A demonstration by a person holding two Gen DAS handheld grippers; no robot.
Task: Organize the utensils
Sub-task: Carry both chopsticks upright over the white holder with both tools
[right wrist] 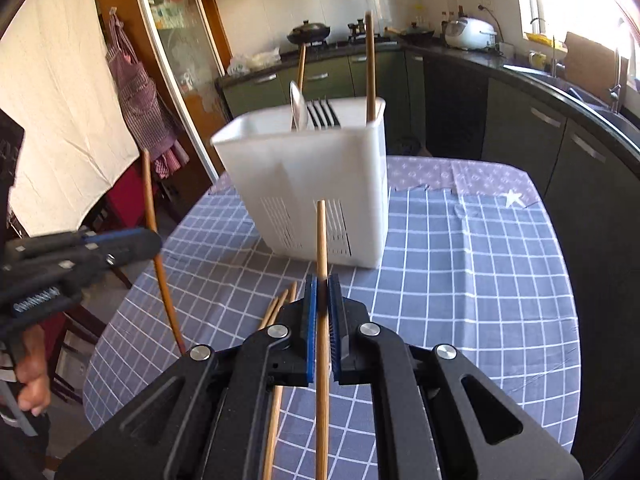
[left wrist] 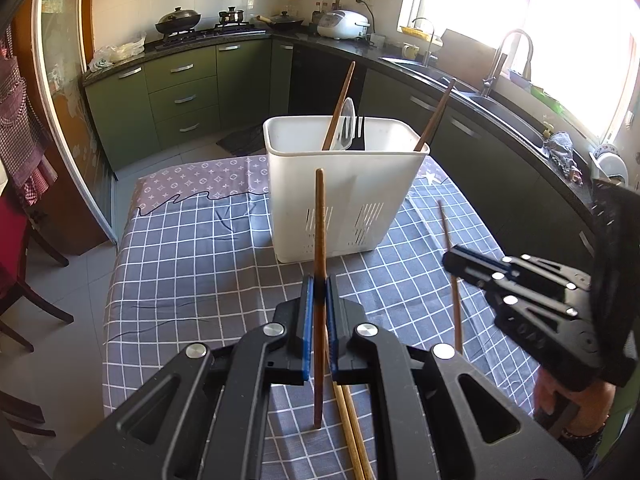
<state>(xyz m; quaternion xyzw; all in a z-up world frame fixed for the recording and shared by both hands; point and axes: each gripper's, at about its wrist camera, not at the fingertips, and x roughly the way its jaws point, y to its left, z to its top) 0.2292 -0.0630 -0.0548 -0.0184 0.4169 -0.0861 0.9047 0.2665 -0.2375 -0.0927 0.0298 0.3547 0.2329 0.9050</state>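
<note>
- Left gripper (left wrist: pixel 319 292), jaws closed on an upright dark chopstick (left wrist: pixel 319 216).
- Right gripper (right wrist: pixel 322 292), jaws clamping a lighter chopstick (right wrist: pixel 321 236).
- White utensil holder (left wrist: pixel 344 184) stands on the checked tablecloth (left wrist: pixel 192 272).

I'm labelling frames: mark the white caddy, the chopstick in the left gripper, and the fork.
Caddy (left wrist: pixel 352 216), left wrist view, on its front wall.
Chopstick (left wrist: pixel 319 220), left wrist view, on the shaft above the fingers.
Fork (right wrist: pixel 325 114), right wrist view, on the black tines above the rim.
</note>
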